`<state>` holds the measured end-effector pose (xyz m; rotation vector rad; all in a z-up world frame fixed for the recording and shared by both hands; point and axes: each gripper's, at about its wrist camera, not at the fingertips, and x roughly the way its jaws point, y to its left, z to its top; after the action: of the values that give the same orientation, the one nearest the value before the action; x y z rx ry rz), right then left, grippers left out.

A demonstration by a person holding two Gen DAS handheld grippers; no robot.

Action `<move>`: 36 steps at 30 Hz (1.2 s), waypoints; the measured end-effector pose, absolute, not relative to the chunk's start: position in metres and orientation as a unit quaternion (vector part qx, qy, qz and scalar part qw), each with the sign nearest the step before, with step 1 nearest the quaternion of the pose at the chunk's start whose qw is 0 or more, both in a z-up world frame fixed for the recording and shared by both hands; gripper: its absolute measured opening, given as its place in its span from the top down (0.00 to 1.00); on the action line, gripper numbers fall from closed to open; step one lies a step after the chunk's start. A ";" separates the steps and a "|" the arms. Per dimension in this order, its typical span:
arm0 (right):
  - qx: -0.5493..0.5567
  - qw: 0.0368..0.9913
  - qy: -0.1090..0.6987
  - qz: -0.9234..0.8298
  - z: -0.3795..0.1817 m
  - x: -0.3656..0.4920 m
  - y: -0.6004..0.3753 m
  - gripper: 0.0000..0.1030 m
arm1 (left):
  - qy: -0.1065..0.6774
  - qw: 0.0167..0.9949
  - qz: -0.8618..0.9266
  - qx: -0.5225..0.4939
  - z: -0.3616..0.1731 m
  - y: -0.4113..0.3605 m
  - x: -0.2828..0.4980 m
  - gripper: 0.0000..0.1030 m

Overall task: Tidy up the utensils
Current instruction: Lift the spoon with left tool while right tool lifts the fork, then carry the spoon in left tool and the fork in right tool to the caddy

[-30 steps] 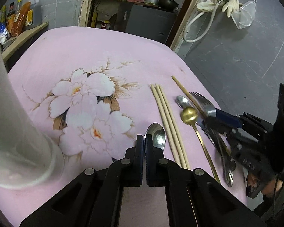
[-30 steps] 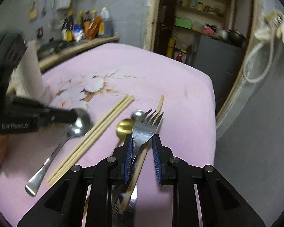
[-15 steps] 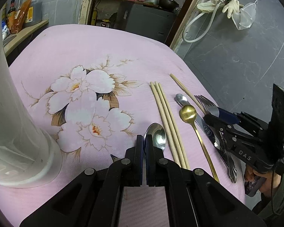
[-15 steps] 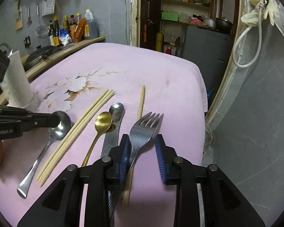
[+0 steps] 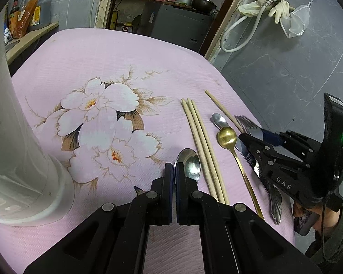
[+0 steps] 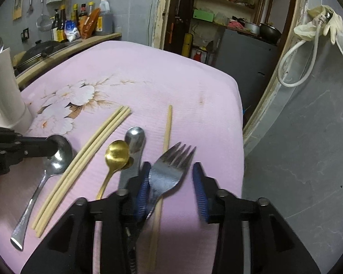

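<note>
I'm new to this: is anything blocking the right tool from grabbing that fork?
Nothing visible. The fork lies inside the right tool, whose jaws have just been closing but stand apart, not clamping it. A single chopstick lies under the fork.

Right gripper [image 6: 171, 189]: jaws now stand wider around the fork [image 6: 169, 173] than a second ago, recently closing slightly.

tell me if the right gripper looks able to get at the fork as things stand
Probably yes. The right gripper already has its jaws to either side of the fork, open and not pressing, and they have just been closing. The fork lies across a single chopstick, which might get caught in the grasp.
</note>
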<state>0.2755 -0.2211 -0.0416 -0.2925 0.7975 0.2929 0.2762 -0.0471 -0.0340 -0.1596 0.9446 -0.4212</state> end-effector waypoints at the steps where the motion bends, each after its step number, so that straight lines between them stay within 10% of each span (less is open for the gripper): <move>1: -0.143 0.902 0.383 0.141 -0.041 0.273 -0.221 0.81 | 0.450 0.867 -0.201 -0.076 -0.034 -0.047 0.276 1.00; 19: -0.066 0.948 0.270 0.152 -0.010 0.225 -0.248 0.96 | 0.407 0.884 -0.219 -0.072 -0.019 -0.047 0.264 1.00; 36: -0.107 0.982 0.104 0.116 0.015 0.164 -0.220 0.98 | 0.184 0.972 -0.143 -0.008 0.029 -0.055 0.192 1.00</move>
<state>0.1640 -0.2199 0.0145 -0.2144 0.2095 0.2342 0.1923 -0.0549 0.0294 -0.0169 0.3714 -0.2896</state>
